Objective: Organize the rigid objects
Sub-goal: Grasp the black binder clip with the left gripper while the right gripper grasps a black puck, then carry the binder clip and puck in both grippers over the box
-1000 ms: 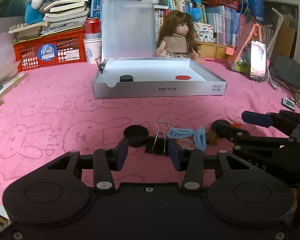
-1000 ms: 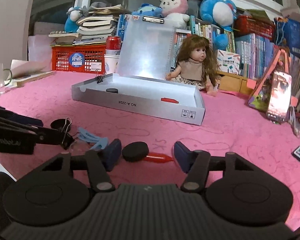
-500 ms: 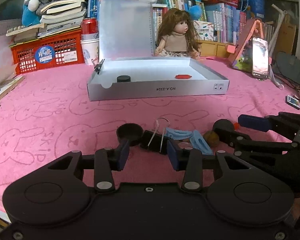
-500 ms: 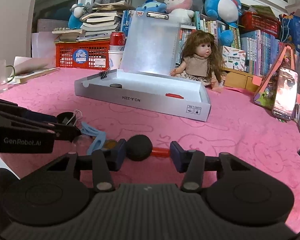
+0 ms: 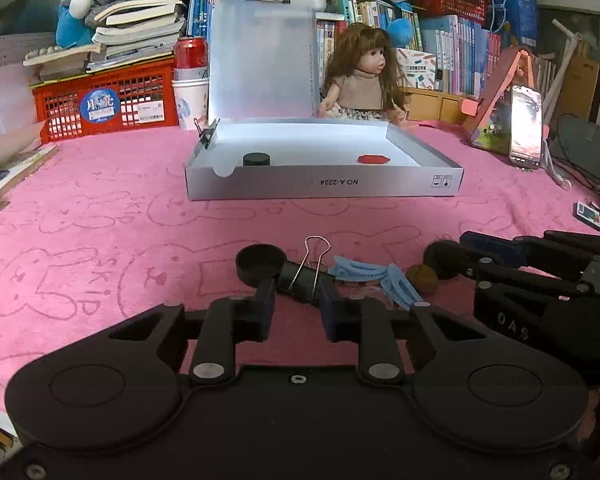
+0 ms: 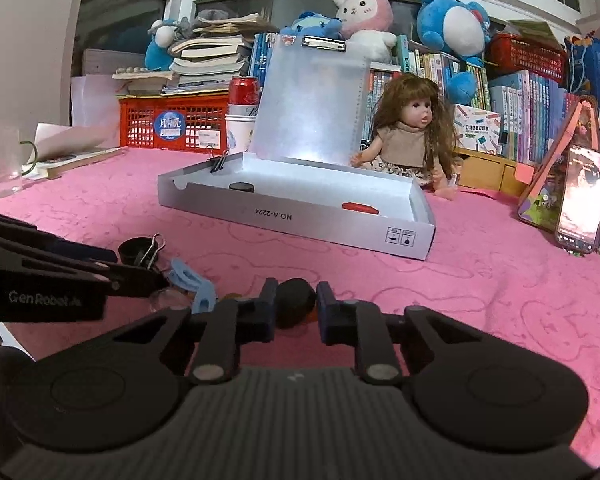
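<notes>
The right tongs (image 6: 296, 306) grasp a round black cap (image 6: 295, 302). The left tongs (image 5: 295, 307) are released around a black binder clip (image 5: 306, 276) with wire handles.

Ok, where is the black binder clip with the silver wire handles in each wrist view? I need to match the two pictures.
Left wrist: the binder clip lies low at center on the pink cloth, just ahead of the left gripper, between its fingertips.
Right wrist: the clip is at lower left, by the black cap, partly hidden behind the left gripper's arm.
Shared landmark: the grey box, behind the clip in both.
</notes>
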Tool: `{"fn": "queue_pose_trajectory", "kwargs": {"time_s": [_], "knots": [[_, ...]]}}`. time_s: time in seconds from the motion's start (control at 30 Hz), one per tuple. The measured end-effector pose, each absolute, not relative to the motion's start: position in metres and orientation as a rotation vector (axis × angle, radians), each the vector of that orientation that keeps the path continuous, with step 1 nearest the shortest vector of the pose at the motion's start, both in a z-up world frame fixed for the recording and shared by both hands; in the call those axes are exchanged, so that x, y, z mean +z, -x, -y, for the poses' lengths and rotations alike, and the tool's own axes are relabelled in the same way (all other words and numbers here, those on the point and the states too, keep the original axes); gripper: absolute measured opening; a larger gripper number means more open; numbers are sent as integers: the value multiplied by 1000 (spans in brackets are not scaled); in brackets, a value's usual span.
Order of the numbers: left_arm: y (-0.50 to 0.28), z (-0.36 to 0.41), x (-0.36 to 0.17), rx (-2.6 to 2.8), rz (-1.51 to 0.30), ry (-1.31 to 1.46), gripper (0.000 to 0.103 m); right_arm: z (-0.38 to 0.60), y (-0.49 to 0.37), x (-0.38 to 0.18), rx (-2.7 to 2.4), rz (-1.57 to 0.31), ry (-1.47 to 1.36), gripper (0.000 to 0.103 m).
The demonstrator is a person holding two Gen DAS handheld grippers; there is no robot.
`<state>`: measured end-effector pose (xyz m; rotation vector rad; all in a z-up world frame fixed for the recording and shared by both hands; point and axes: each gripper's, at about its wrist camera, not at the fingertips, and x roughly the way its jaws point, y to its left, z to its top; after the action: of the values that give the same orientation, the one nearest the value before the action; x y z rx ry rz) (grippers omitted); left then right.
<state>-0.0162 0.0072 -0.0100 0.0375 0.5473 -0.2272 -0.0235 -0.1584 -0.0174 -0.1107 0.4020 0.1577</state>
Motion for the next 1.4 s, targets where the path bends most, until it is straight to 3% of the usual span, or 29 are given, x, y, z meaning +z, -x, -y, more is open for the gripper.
{"fn": "queue_pose_trajectory", "kwargs": {"time_s": [0.3, 0.37, 0.47, 0.77, 0.97, 1.07, 1.1, 1.17, 1.4], "knots": [[19, -9, -12, -213, -537, -58, 24, 158, 29, -18, 193, -391, 161, 29], [19, -9, -11, -222, -532, -63, 24, 156, 28, -20, 197, -396, 177, 48], [22, -7, -12, -252, -517, -110, 30, 154, 32, -22, 205, -390, 242, 54], [18, 5, -22, -281, -451, -224, 41, 154, 31, -24, 222, -393, 282, 54], [12, 4, -26, -289, -444, -227, 41, 155, 22, -25, 228, -399, 278, 56], [10, 0, -25, -306, -460, -188, 30, 156, 21, -25, 229, -400, 264, 56], [10, -1, -25, -302, -463, -178, 30, 156, 21, -25, 229, -400, 259, 54], [11, -1, -24, -295, -465, -174, 30, 155, 22, -24, 227, -398, 254, 38], [7, -8, -13, -280, -490, -109, 30, 164, 20, -16, 205, -390, 184, 37]]}}
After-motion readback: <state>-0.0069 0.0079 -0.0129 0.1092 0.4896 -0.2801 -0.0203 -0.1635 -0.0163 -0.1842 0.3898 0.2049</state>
